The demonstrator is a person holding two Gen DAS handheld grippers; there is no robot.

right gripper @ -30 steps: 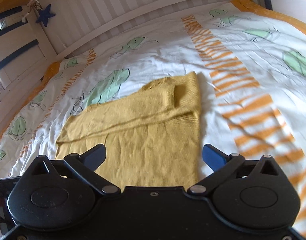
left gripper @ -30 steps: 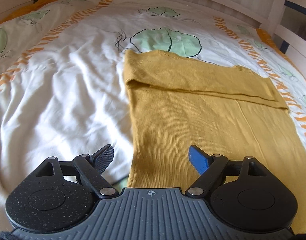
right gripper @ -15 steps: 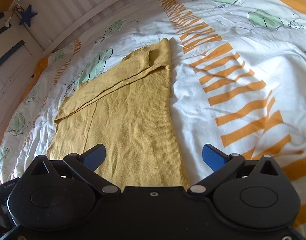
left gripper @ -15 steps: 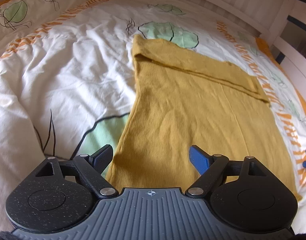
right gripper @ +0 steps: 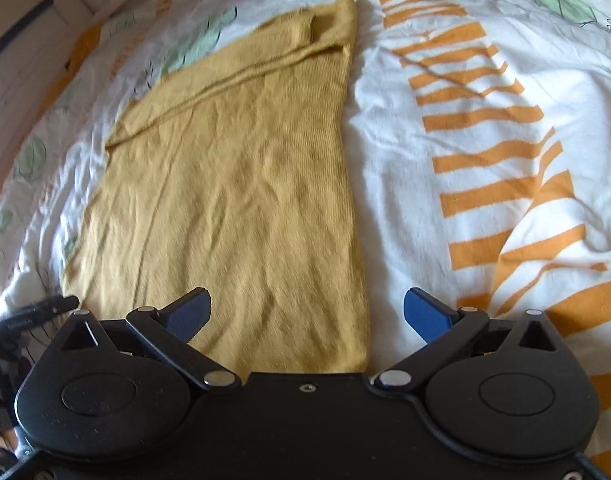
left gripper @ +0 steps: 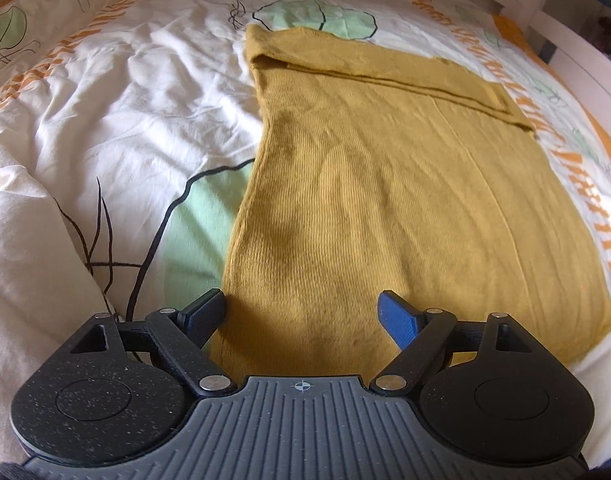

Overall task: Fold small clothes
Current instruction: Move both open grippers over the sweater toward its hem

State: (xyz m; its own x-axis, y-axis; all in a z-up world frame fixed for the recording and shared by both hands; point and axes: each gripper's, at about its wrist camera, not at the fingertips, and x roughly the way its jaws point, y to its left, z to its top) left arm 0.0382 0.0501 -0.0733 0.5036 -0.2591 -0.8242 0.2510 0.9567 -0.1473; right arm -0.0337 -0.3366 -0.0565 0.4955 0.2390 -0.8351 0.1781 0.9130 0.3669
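Left wrist: mustard garment (left gripper: 385, 184) lies flat under the spread-wide left claw (left gripper: 301, 312).

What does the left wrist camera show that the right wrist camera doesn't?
Only the left wrist view shows the big green leaf print beside the garment's left edge and the left gripper, open over the near hem. Only the right wrist view shows the broad orange stripes and the right gripper, open, straddling the garment's right edge. Both show the mustard knit garment lying flat on the duvet, sleeve folded across its far end.
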